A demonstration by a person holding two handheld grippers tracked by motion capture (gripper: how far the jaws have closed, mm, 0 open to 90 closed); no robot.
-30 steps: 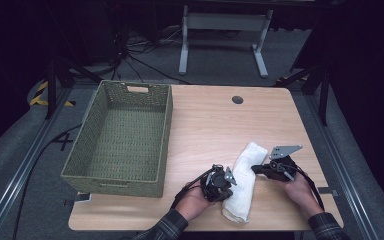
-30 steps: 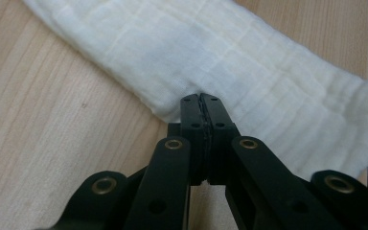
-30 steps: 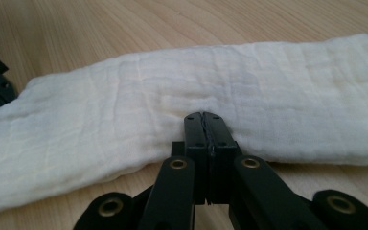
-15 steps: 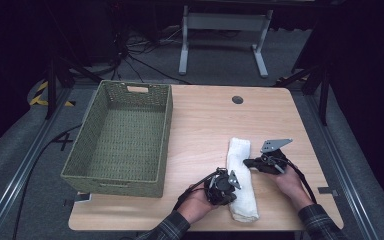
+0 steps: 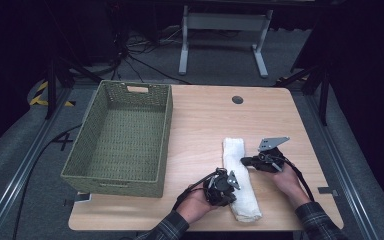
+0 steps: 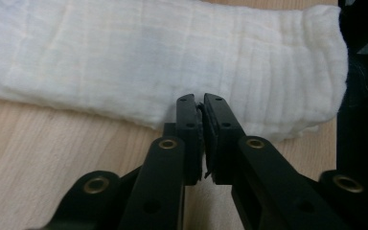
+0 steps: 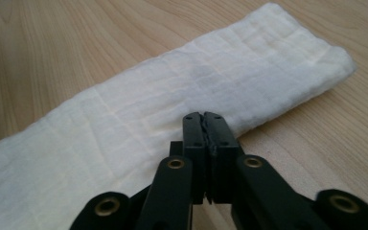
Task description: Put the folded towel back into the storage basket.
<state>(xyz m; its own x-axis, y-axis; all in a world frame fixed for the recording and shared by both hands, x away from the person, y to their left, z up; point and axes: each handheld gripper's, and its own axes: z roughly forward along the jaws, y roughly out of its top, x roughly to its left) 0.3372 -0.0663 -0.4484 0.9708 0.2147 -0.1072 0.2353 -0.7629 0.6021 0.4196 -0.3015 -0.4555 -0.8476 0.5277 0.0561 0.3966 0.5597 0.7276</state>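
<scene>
Your counter (image 5: 200,120) is pale wood-grain, standing on grey carpet in a dark room, with cables on the floor at 11 o'clock and a grey metal stand (image 5: 222,30) beyond the far edge at 12 o'clock. A green woven basket (image 5: 122,137) fills the counter's left half. A small dark disc (image 5: 237,99) sits near the far edge.

The folded white towel (image 5: 239,177) lies as a long strip at about 5 o'clock from the counter's middle, running from far to near. Your left gripper (image 5: 221,187) sits against the towel's left edge near its near end; in the left gripper view its jaws (image 6: 202,108) point at the towel's edge with only a thin slit between them and no cloth caught; they have just been opening a little. Your right gripper (image 5: 260,161) sits at the towel's right edge, toward its far end; in the right gripper view the jaws (image 7: 203,120) are pressed almost together, their tips just over the cloth's edge, nothing pinched; they too have just eased apart slightly.

Since a second ago, the towel has gone from slanted to nearly straight.
</scene>
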